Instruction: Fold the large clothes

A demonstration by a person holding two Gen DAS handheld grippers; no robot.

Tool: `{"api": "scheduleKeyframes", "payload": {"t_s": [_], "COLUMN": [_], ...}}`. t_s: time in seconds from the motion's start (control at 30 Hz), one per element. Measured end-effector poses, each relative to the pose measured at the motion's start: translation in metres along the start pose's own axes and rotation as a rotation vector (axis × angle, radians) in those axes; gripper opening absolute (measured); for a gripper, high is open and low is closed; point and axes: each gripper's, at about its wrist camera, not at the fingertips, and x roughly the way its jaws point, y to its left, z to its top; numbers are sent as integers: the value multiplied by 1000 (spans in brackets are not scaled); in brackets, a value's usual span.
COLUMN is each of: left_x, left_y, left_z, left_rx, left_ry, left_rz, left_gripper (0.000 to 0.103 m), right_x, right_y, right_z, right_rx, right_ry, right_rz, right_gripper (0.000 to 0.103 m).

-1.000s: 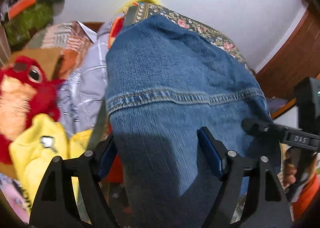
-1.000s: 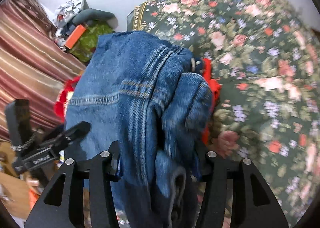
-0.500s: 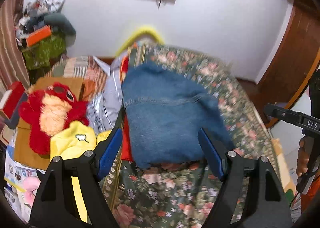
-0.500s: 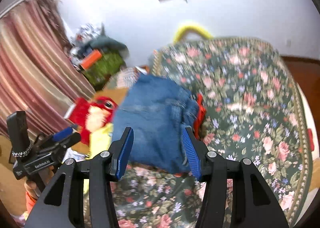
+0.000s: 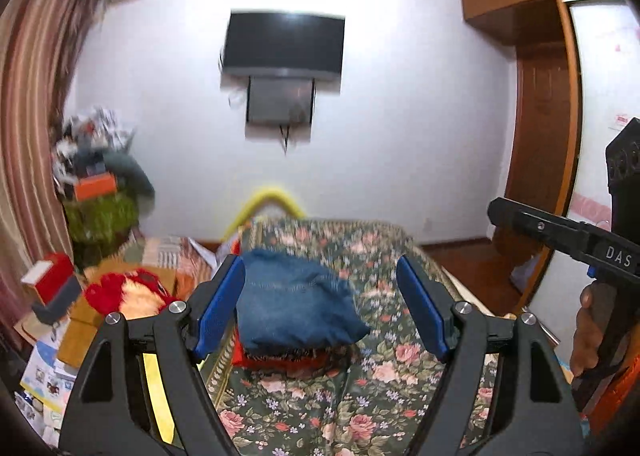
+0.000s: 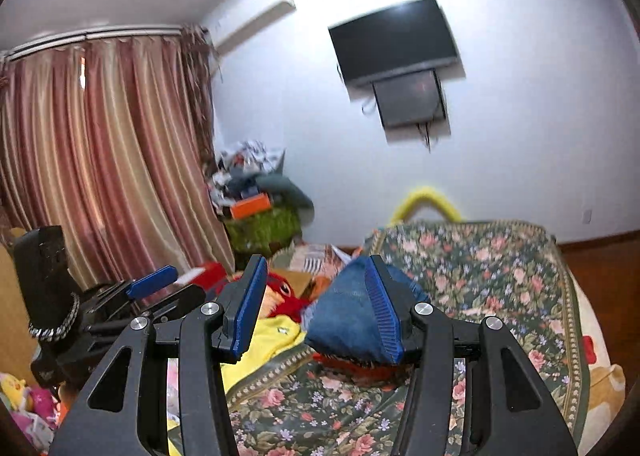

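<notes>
Folded blue jeans point(image 5: 294, 304) lie in a bundle on the floral bedspread point(image 5: 360, 388), on top of a red garment point(image 5: 280, 360). They also show in the right wrist view point(image 6: 344, 316). My left gripper point(image 5: 320, 308) is open and empty, raised well back from the jeans. My right gripper point(image 6: 316, 308) is open and empty, also raised and back. The right gripper shows at the right edge of the left wrist view point(image 5: 560, 232); the left gripper shows at the left of the right wrist view point(image 6: 120, 296).
A red plush toy point(image 5: 128, 292), a yellow garment point(image 6: 264, 344) and boxes crowd the floor left of the bed. A cluttered pile point(image 5: 100, 192) stands by the curtain point(image 6: 100, 160). A TV point(image 5: 284, 44) hangs on the far wall. A wooden wardrobe point(image 5: 540, 116) stands at right.
Both grippers let go of the jeans, opened, and pulled back and up. The jeans now lie folded on the bed, far smaller in both views.
</notes>
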Motion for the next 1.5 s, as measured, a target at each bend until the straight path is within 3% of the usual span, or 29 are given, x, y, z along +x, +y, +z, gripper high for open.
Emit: {"api": "scheduleKeyframes", "payload": {"t_s": [0.23,0.47,0.53,0.6,1.5], "left_x": [-61,-75,-77,-77,-68], "left_y": [-35,-37,-38,-37,-40], "left_z": [-22,-41,-44,-47,-60], "left_rx": [32,-22,-25,-28,-27], "left_ry": [-159,-171,-175,-178,-125], "left_rz": [104,107,132,139,133], "left_gripper": [78,93,102,102,103], "right_x": [-38,-45,-47,-47,-52], "right_y": [17,19,22,22,22], "right_z": [-21,-32,-33,-33,-40], "right_rx": [-38,-60,-71,-73,-79], "right_ry": [-101,-131,-133,-140,-129], "right_rz": [-56,-148,-167,-180,-201], "right_gripper": [53,87,94,103,103]}}
